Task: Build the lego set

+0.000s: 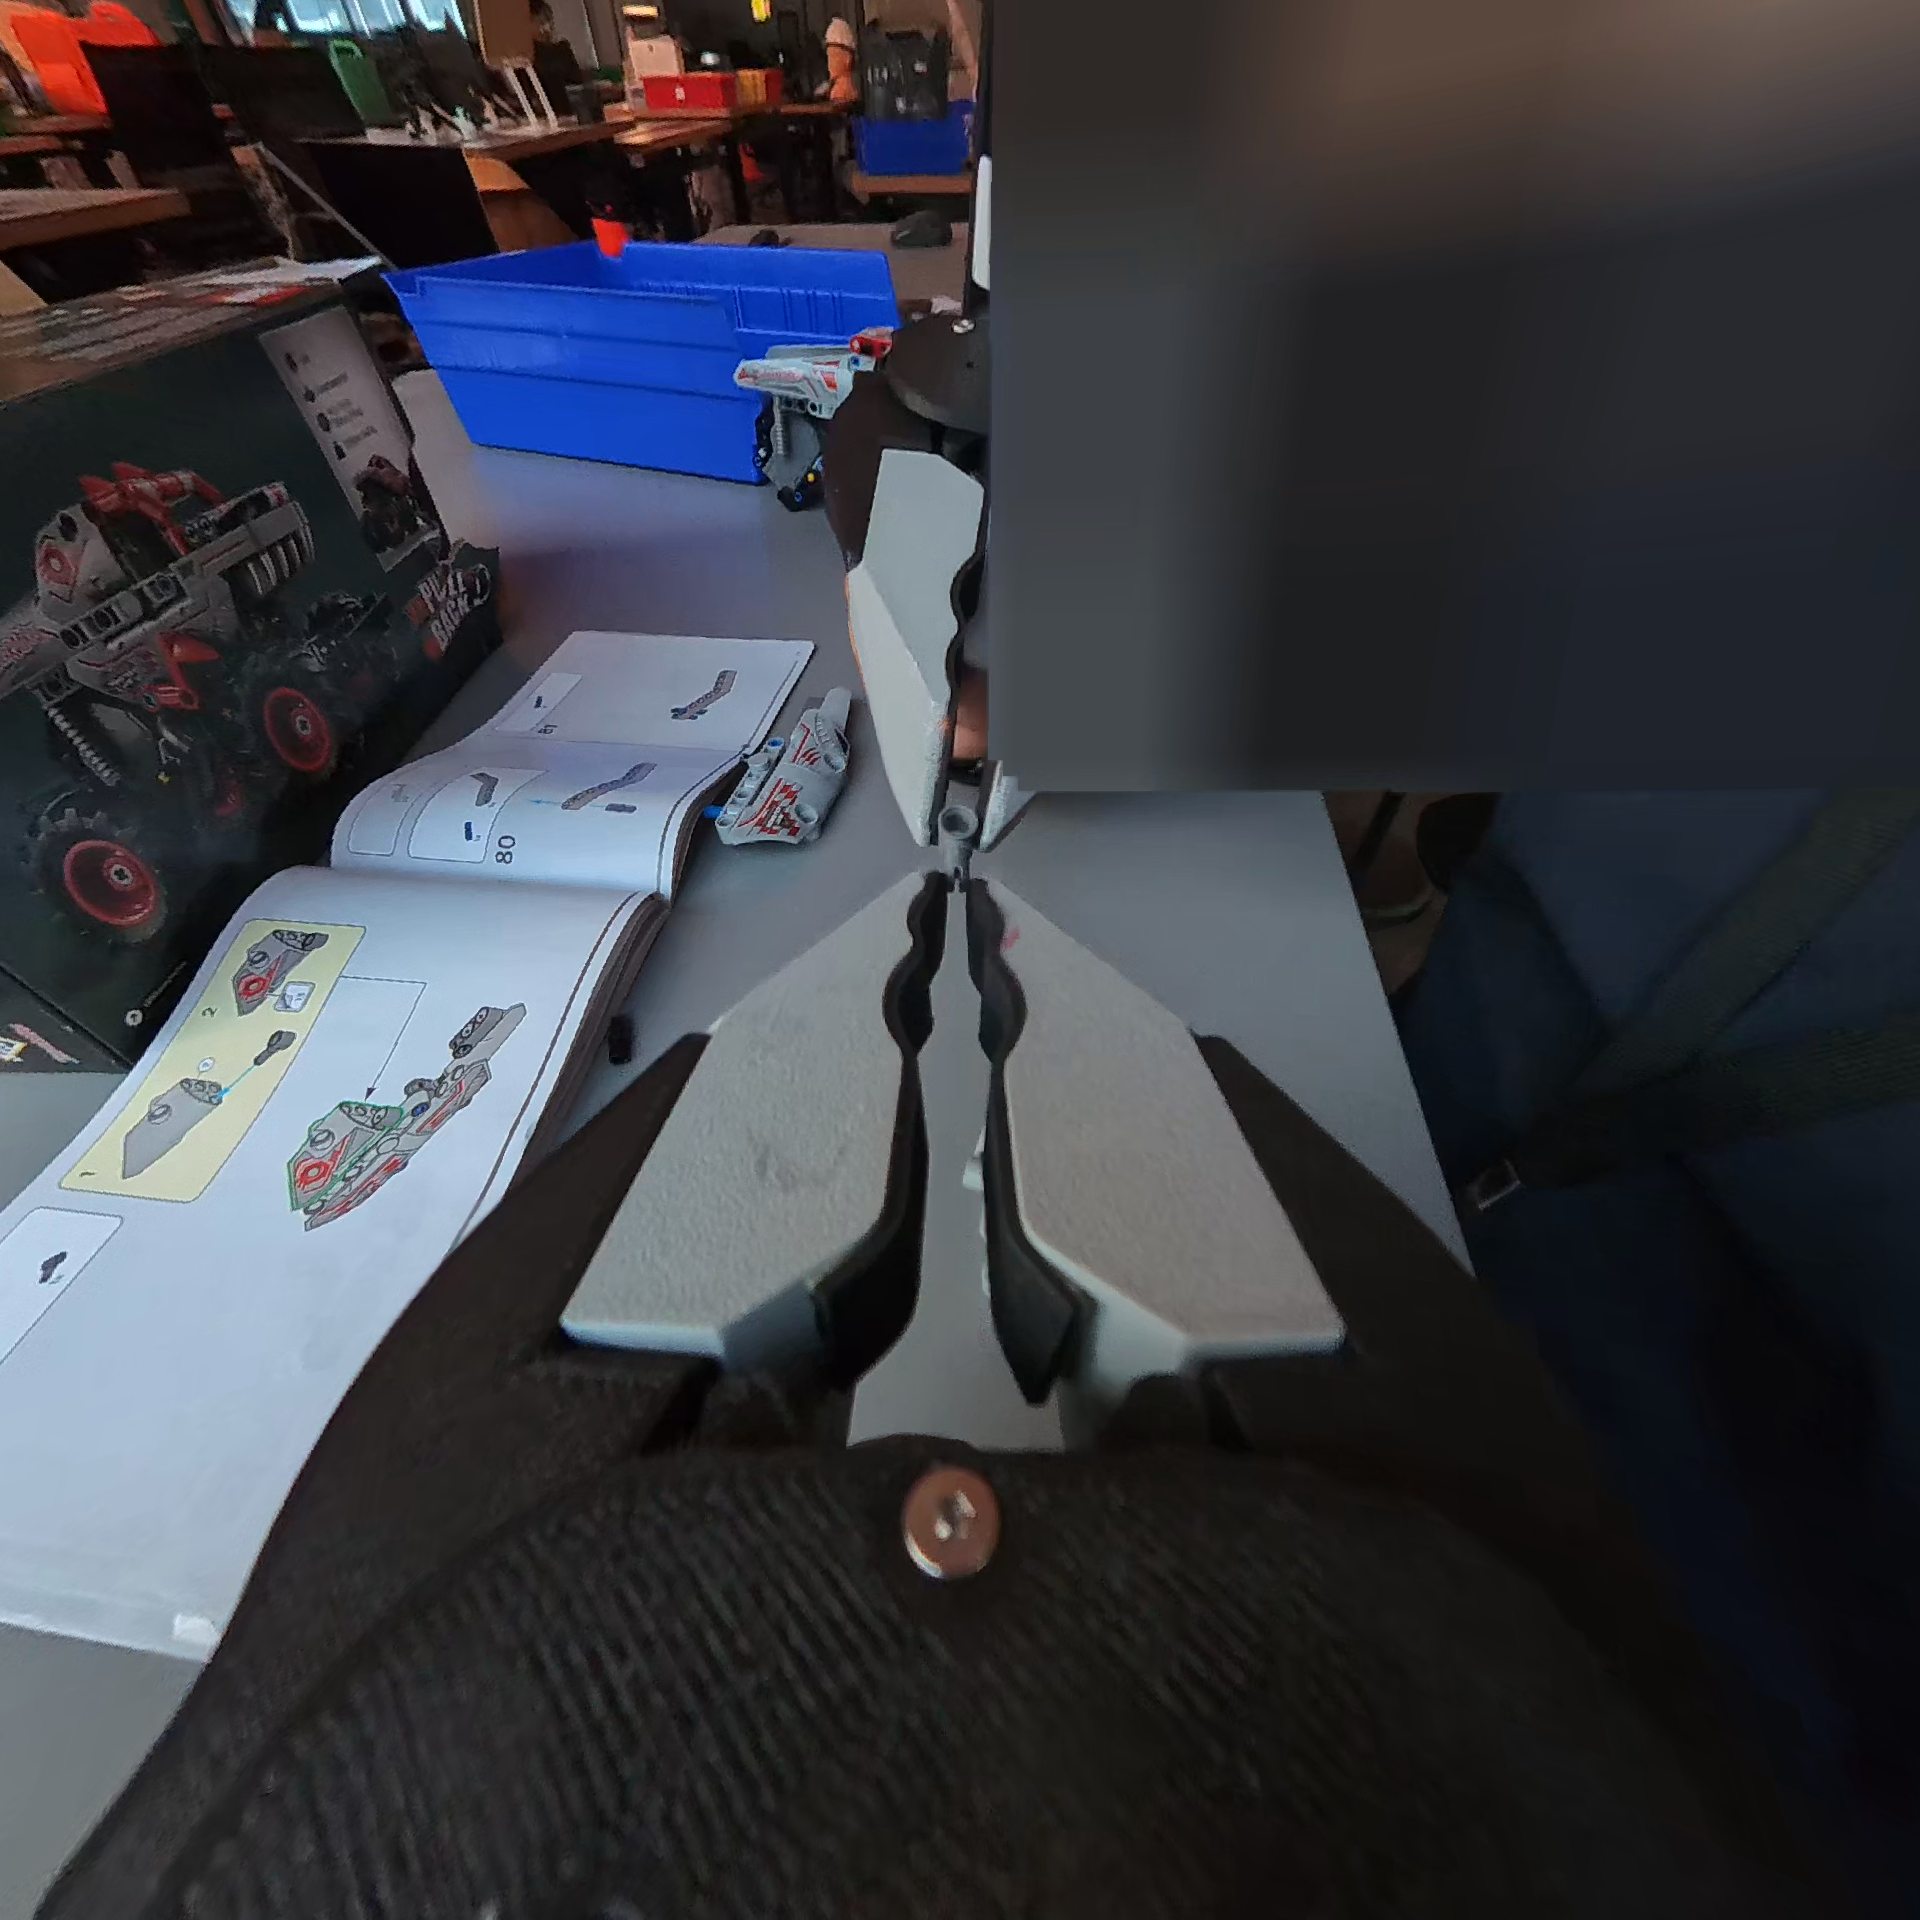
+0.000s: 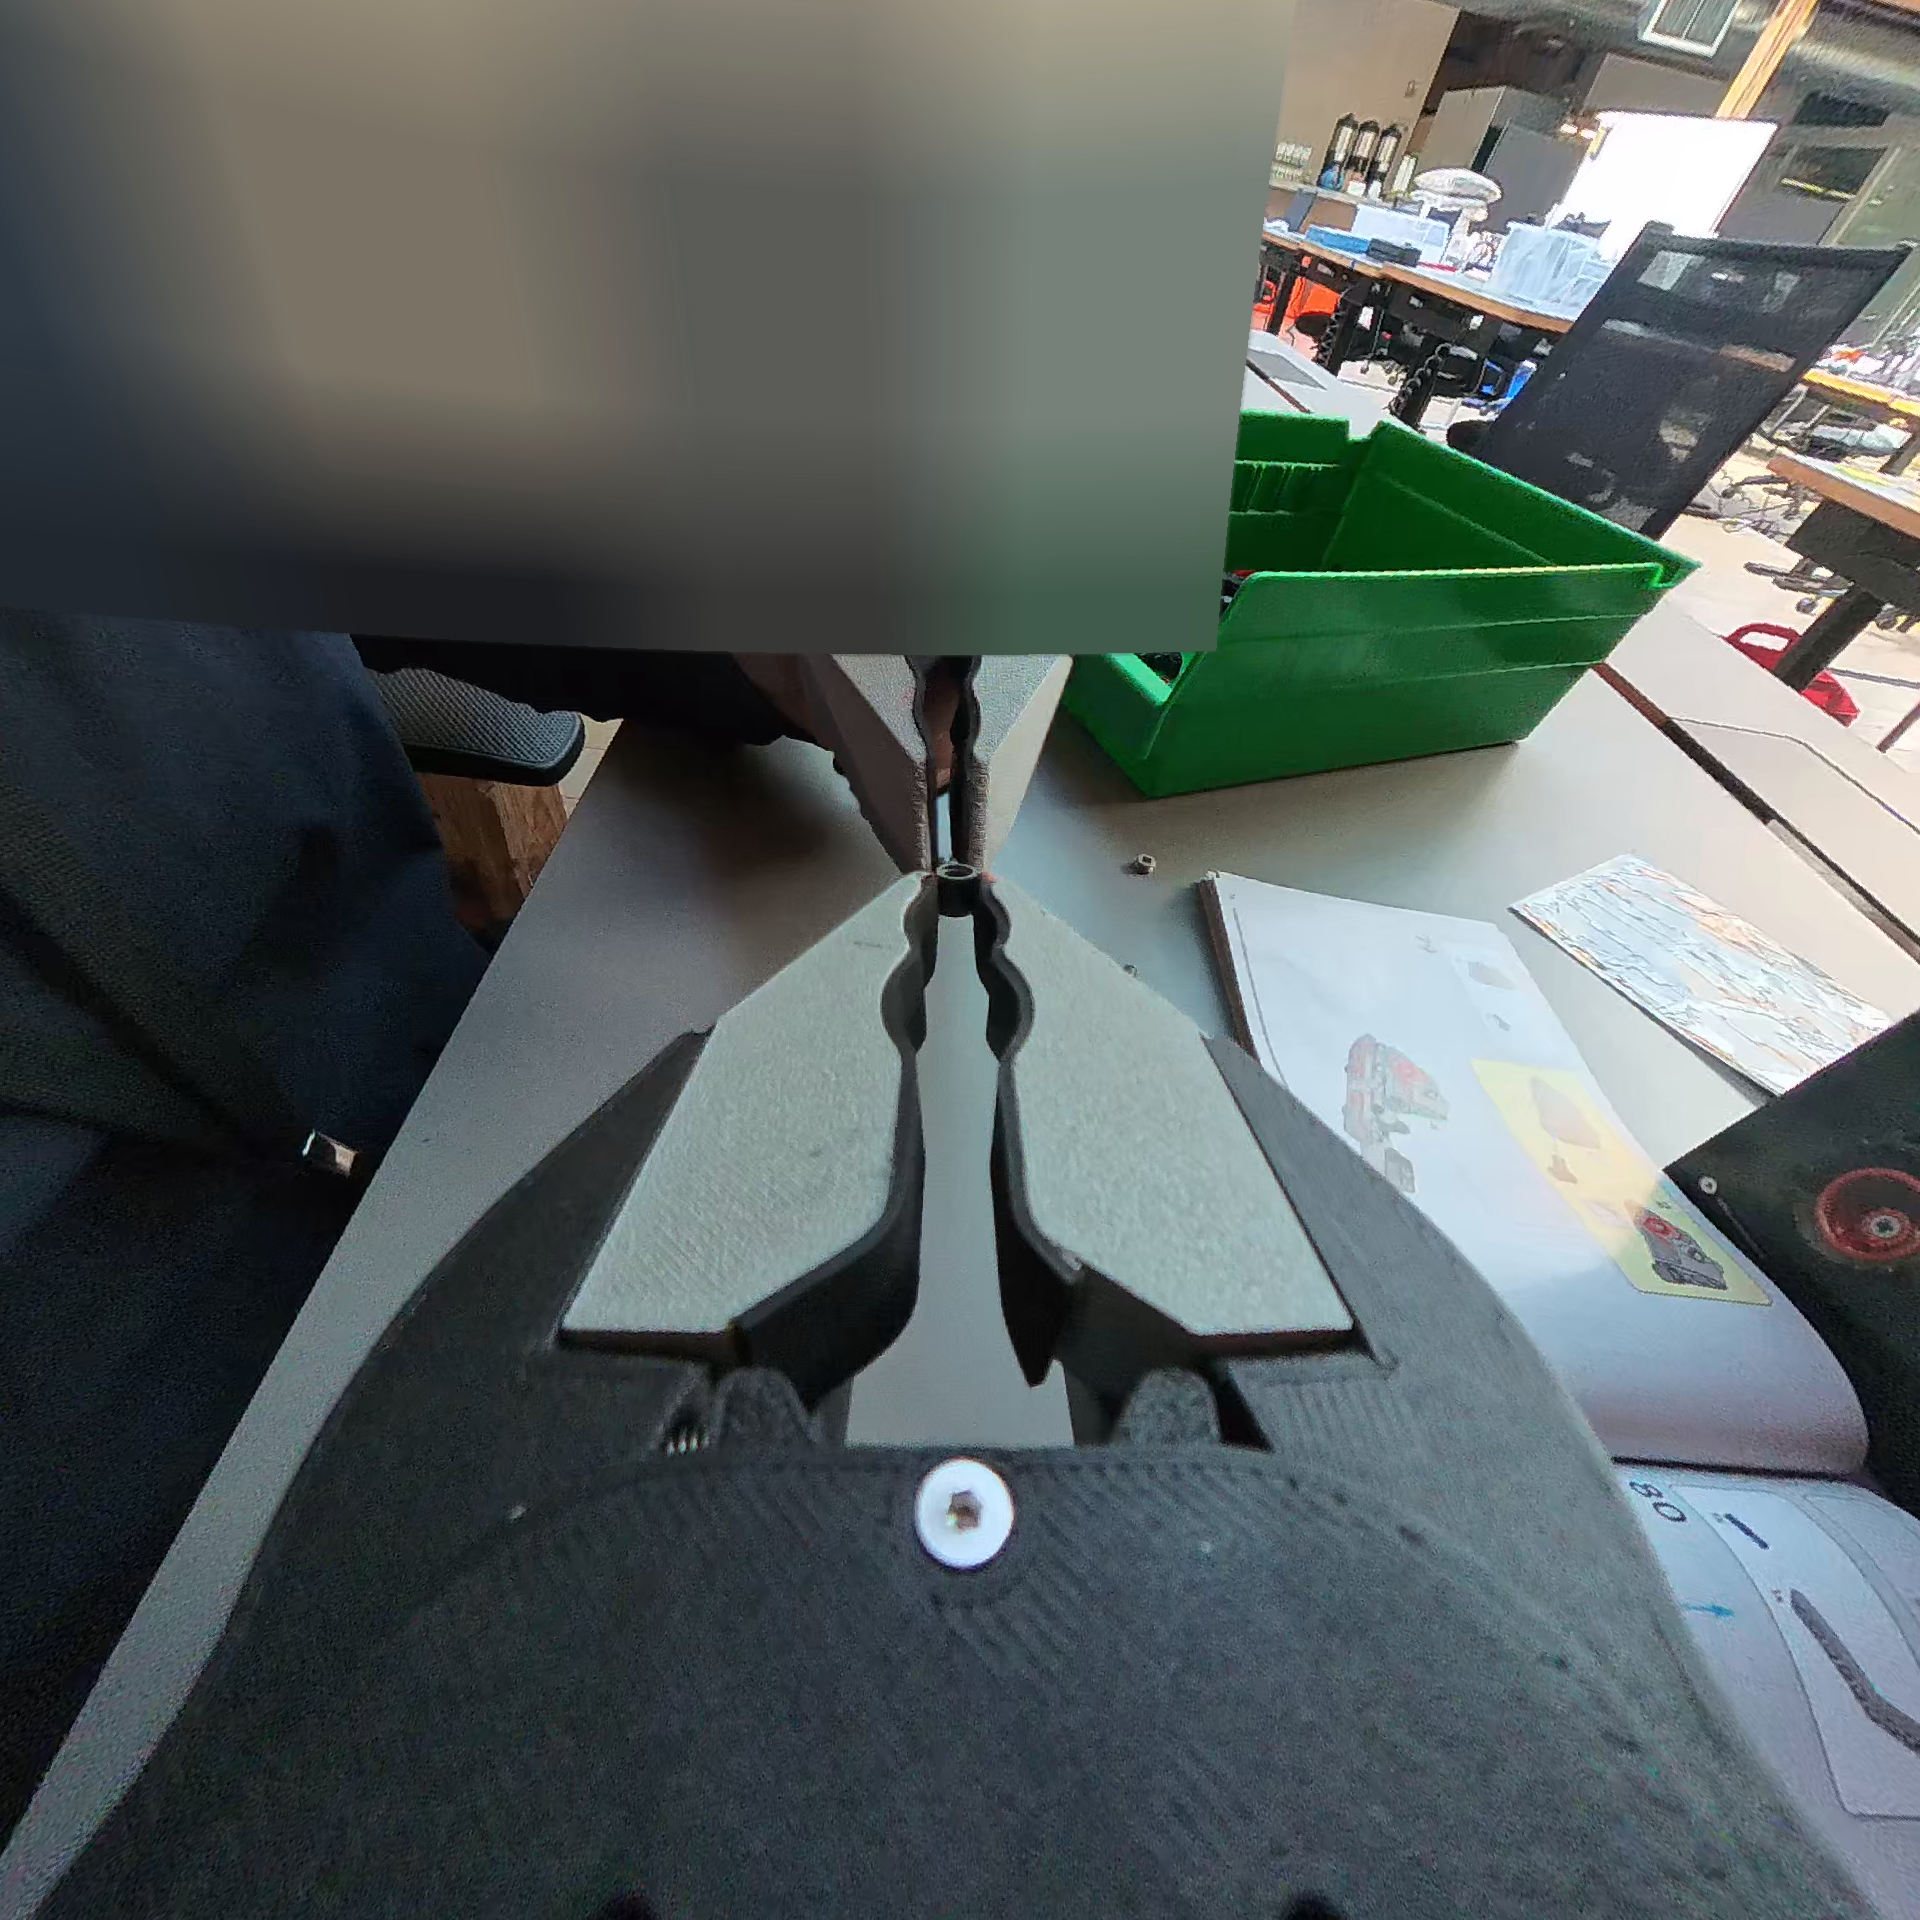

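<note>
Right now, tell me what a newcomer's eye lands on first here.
The two hand-held grippers meet tip to tip above the grey table: the left hand-held gripper and the right hand-held gripper both pinch one small grey lego piece. Left lie the open instruction booklet and blue bin.

grey tabletop. blue bin. green bin. black box showing a grey truck with red wheels. white booklet with a yellow panel. grey piece patterned red and white. hand-held gripper: grey fingers, black body.
</note>
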`<state>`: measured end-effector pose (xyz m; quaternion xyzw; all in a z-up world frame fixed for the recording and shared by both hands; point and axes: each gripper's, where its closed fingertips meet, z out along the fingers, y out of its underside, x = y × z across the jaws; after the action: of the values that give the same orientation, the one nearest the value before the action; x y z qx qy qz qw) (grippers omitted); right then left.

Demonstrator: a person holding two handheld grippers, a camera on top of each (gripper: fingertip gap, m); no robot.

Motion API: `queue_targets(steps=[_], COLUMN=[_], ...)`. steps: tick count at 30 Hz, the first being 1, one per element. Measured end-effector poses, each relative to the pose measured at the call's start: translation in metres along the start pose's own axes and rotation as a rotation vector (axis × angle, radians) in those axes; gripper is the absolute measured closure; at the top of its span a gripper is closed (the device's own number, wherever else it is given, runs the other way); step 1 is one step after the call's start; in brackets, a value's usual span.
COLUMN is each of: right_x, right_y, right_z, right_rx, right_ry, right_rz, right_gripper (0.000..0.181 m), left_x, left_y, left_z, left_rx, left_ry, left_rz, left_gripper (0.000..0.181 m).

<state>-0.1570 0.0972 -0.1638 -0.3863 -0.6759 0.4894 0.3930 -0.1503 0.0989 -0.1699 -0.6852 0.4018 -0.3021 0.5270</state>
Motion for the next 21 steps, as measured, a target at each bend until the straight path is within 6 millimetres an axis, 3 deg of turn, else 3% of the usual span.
queue_targets(steps=[15,21], right_x=[-0.0051,-0.0050], right_y=[0.0063,0.0076], right_z=[0.0027,0.0042], right_rx=[-0.017,-0.038], right_ry=[-0.068,-0.032], right_rz=[0.047,-0.019], right_gripper=[0.176,0.178], left_x=[0.0041,0.0027], left_y=[0.0059,0.0075], left_z=[0.0020,0.0012], left_rx=[-0.033,-0.047], left_ry=[0.011,-0.001], left_rz=[0.034,0.030], left_gripper=[0.181,0.181])
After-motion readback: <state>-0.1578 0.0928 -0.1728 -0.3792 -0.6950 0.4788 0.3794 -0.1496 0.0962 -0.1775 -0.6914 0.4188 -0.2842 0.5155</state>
